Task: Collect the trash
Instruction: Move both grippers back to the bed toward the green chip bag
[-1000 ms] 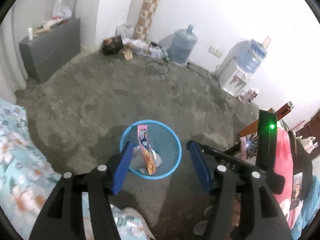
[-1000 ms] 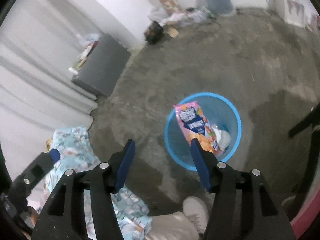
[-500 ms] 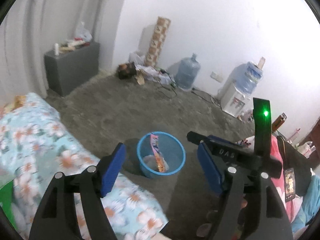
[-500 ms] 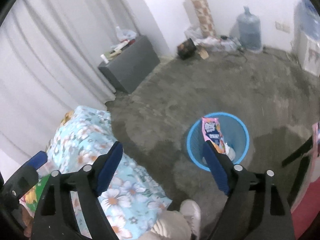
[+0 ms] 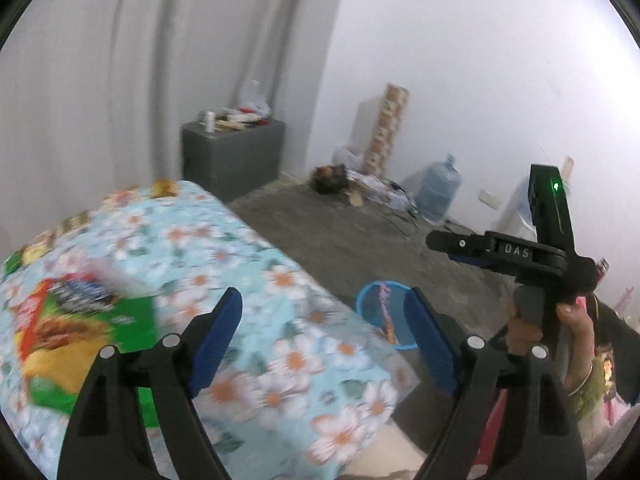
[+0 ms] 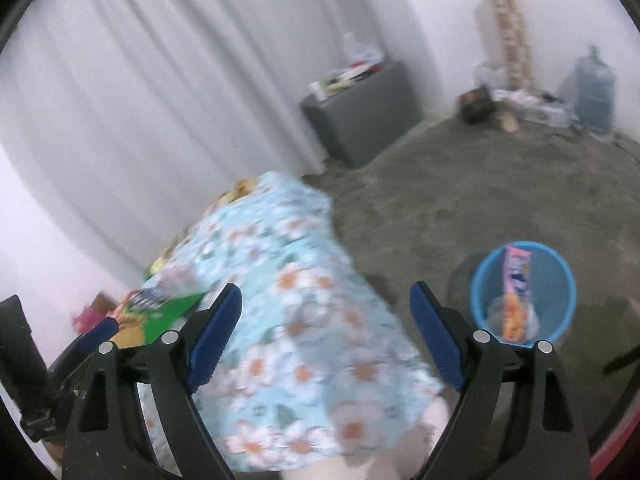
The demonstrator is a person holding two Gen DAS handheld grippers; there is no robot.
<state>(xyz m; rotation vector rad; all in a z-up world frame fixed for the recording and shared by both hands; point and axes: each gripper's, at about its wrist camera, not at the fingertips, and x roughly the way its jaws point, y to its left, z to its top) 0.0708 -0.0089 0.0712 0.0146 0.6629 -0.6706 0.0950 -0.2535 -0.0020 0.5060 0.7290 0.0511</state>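
Floral bedspread [image 5: 256, 280] fronting both spread-jawed grippers — blue bin [image 6: 560, 280] beyond, green packet [image 5: 92, 332] left.

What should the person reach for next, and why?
Probably lower the left hand-held gripper toward the green snack bag on the flowered cloth. Both grippers are open and empty, a pink wrapper already stands in the blue bin, and the green bag lies closest to the left one.
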